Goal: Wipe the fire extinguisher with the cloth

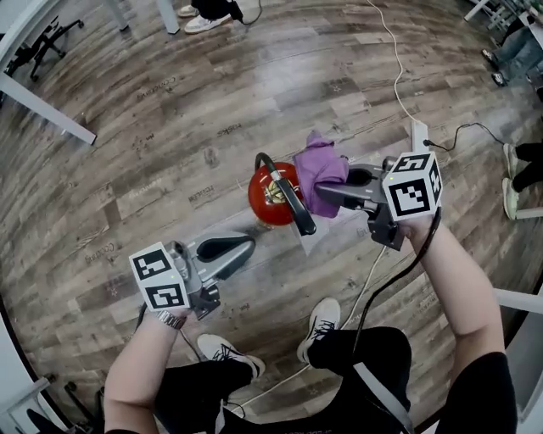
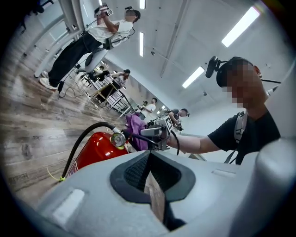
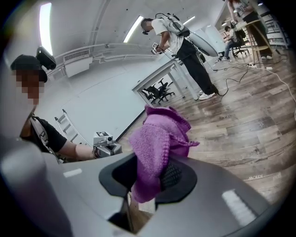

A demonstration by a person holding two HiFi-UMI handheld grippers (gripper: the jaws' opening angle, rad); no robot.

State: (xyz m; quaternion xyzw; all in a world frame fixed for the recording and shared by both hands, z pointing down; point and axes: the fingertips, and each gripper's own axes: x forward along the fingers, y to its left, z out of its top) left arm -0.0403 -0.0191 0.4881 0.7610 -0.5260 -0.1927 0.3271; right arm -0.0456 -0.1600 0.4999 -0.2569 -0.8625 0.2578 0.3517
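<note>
A red fire extinguisher (image 1: 270,199) stands on the wooden floor, its black hose (image 1: 291,202) arching over the top. My right gripper (image 1: 333,191) is shut on a purple cloth (image 1: 318,176), which hangs right beside the extinguisher's top on its right. In the right gripper view the cloth (image 3: 156,150) bulges up out of the jaws. My left gripper (image 1: 244,249) is shut and holds nothing, low and to the left of the extinguisher. The left gripper view looks level past the closed jaws at the extinguisher (image 2: 95,150), the cloth (image 2: 136,128) and the right gripper (image 2: 155,134).
A white power strip (image 1: 419,134) with cables lies behind the right gripper. My own feet (image 1: 322,320) stand just in front of the extinguisher. A table leg (image 1: 47,108) crosses the far left, and other people's shoes (image 1: 200,23) show at the floor's edges.
</note>
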